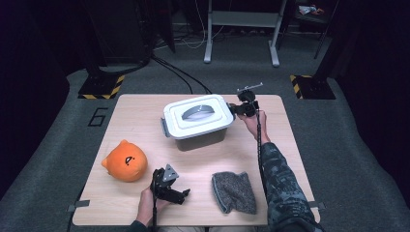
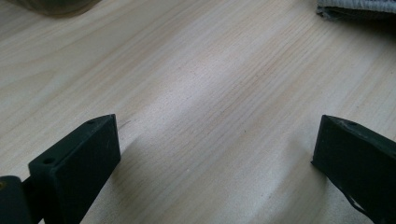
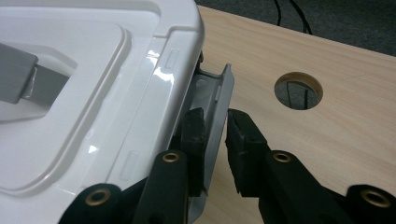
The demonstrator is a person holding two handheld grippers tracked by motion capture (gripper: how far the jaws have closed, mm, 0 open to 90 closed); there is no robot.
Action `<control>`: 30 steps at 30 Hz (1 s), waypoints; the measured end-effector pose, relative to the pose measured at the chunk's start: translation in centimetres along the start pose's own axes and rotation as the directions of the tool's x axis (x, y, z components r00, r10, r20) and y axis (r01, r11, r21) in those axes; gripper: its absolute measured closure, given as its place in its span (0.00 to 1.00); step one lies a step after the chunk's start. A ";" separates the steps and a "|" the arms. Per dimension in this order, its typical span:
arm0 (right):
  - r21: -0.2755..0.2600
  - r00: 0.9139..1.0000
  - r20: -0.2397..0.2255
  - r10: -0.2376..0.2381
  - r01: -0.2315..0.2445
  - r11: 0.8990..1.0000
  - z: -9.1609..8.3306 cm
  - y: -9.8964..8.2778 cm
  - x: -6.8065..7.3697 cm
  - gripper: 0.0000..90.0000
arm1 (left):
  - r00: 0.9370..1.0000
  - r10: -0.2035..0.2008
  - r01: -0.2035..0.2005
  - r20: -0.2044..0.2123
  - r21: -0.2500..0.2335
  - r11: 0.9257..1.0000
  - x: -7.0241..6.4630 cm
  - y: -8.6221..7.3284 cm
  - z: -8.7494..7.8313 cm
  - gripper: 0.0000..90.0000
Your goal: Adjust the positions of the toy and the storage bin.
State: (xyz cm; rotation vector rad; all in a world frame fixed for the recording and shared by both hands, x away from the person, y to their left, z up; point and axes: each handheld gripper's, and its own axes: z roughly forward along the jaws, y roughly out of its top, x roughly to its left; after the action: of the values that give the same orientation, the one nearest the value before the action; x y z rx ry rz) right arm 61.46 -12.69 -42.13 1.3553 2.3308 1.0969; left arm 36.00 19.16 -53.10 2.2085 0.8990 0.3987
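A clear storage box with a white lid (image 1: 198, 116) stands at the middle back of the wooden table (image 1: 145, 116). The lid has a grey handle (image 3: 18, 74) in its recess. My right gripper (image 1: 238, 109) (image 3: 215, 135) is at the box's right end, its pads shut on the grey side latch (image 3: 218, 100), which stands tilted away from the lid's edge. My left gripper (image 1: 181, 186) (image 2: 215, 149) rests low near the table's front edge. Its jaws stand wide open over bare wood, with nothing between them.
An orange plush toy (image 1: 124, 161) sits at the front left. A grey knitted cloth (image 1: 234, 192) (image 2: 357, 7) lies at the front right, just beyond the left gripper. A round cable hole (image 3: 299, 90) is in the tabletop past the latch.
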 end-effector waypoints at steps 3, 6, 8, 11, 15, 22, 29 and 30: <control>0.001 1.000 0.004 0.017 -0.017 1.000 0.0 -0.1 0.1 0.87 | 1.000 0.003 -0.003 0.007 0.003 1.000 0.0 0.0 0.0 0.00; 0.004 0.999 0.010 0.046 -0.046 0.999 -0.3 -0.3 0.2 0.87 | 1.000 0.003 -0.003 0.007 0.004 1.000 0.0 0.0 0.0 0.00; 0.008 0.998 0.020 0.053 -0.054 0.999 -0.5 -0.4 0.2 0.87 | 1.000 0.003 -0.003 0.007 0.004 1.000 0.0 0.0 0.0 0.00; 0.010 0.997 0.036 0.070 -0.071 0.997 -1.0 -0.8 0.2 0.87 | 1.000 0.003 -0.003 0.006 0.001 1.000 0.0 0.0 0.0 0.00; 0.019 0.993 0.059 0.104 -0.105 0.994 -1.7 -1.4 0.4 0.86 | 1.000 0.003 -0.003 0.003 0.000 1.000 0.0 0.0 0.0 0.00; 0.013 0.989 0.072 0.125 -0.127 0.992 -2.9 -2.7 0.3 0.83 | 1.000 0.004 -0.004 0.002 0.000 1.000 0.1 0.0 0.0 0.00; 0.032 0.989 0.109 0.096 -0.100 0.994 -4.0 -3.5 -0.3 0.57 | 1.000 0.003 -0.003 0.002 0.000 1.000 0.1 0.0 0.0 0.00; 0.036 0.989 0.114 0.092 -0.097 0.995 -4.2 -3.6 -0.4 0.51 | 1.000 0.004 -0.004 0.002 0.000 1.000 0.1 0.0 0.0 0.00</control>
State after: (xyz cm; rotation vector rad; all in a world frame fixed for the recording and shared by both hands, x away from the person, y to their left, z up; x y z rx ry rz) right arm 57.11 -16.07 -41.83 1.5154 2.2409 0.9757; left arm 36.03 19.21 -53.09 2.2102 0.8938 0.3976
